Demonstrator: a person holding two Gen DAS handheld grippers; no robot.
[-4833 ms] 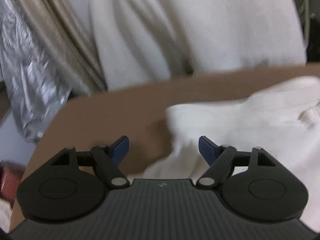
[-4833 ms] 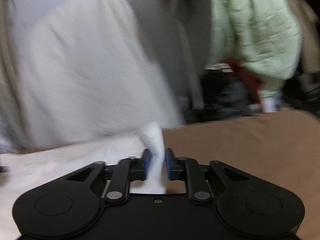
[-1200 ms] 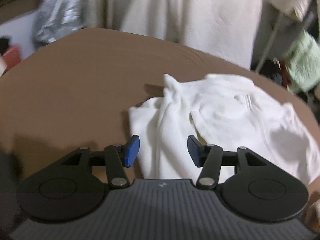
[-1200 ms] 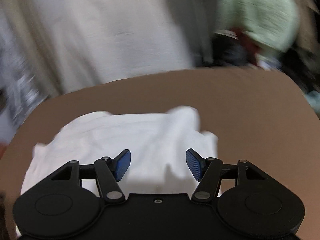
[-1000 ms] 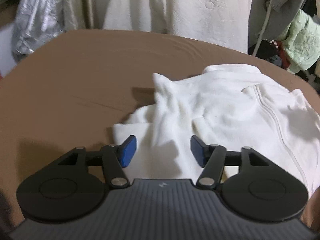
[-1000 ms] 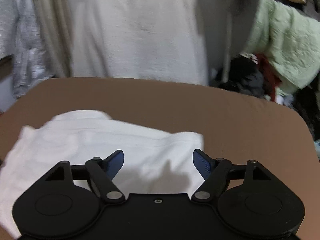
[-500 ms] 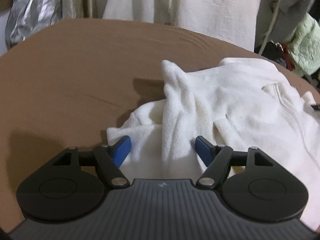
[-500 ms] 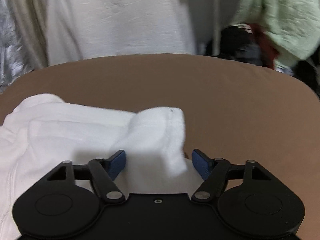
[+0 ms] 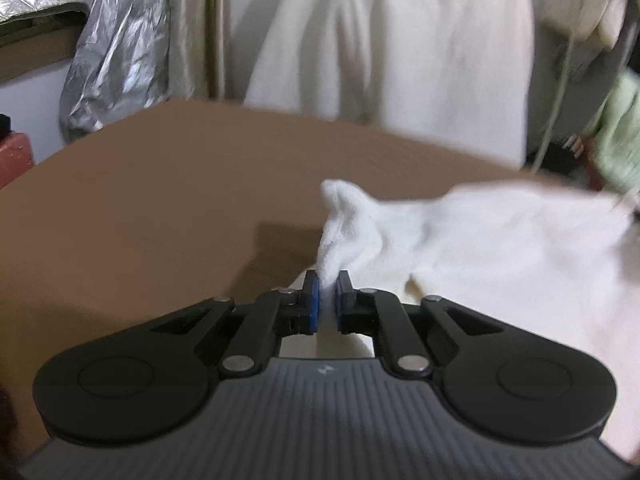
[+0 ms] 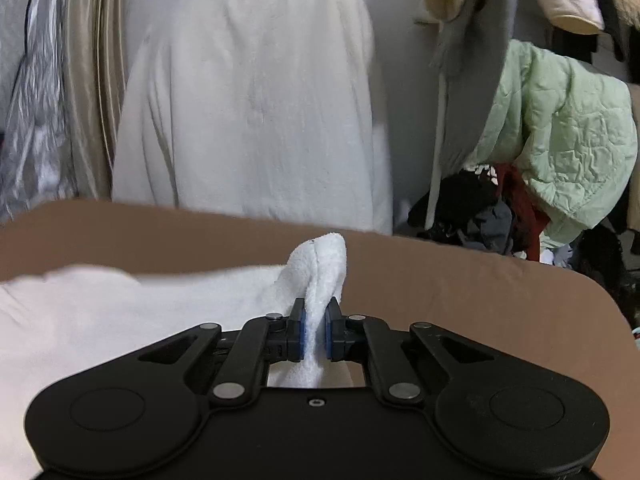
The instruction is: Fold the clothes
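Brown counter point(image 9: 140, 208) backed by hung white blanket point(image 10: 256, 112), green quilted jacket point(image 10: 568, 132). White fleece garment point(image 9: 480, 248) spread on counter, long axis left-right, ends pinched by closed left gripper point(image 9: 327, 300) and right gripper point(image 10: 315, 330).

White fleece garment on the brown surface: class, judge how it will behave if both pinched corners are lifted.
The white fleece garment is probably floppy: it bunches between the left gripper and right gripper. It would likely sag between them. Its fuzzy pile suggests little slipping.
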